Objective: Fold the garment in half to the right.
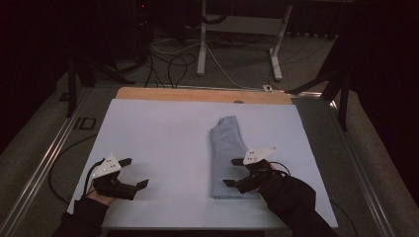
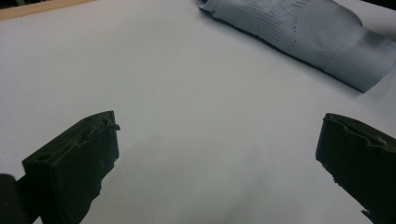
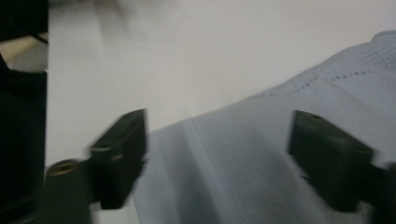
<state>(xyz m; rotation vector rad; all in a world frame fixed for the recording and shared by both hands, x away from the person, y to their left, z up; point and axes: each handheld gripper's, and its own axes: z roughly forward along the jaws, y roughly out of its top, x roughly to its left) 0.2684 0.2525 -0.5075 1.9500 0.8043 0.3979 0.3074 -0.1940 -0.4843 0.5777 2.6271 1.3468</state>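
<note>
**Folded garment lies flat, both grippers free of it**

A pale blue-grey garment [image 1: 226, 157] lies folded into a long narrow strip on the white sheet [image 1: 158, 143] that covers the counter [image 1: 197, 94]. It sits right of the middle, running from the near edge toward the far side, with one neat straight edge on its left and a slightly stepped outline on its right. In the left gripper view the fabric shows a fine dotted knit and a doubled hem, and it looks smooth, with no loose sleeve or corner sticking out.

The right gripper [image 1: 232, 174] hangs just over the near end of the garment. Its jaws stand wide apart, and in the right gripper view the cloth passes below them without either pad pressing on it, so nothing is held. The left gripper [image 1: 134, 173] rests well apart from the garment, over the bare sheet near the left front corner, its jaws also wide apart and empty.

As a judgement, the folding looks nearly or fully finished: the piece is compact, flat and let go. What may remain is one more fold end to end to shorten the strip, or a small tidy of the uneven right edge; the pictures do not settle which.
</note>
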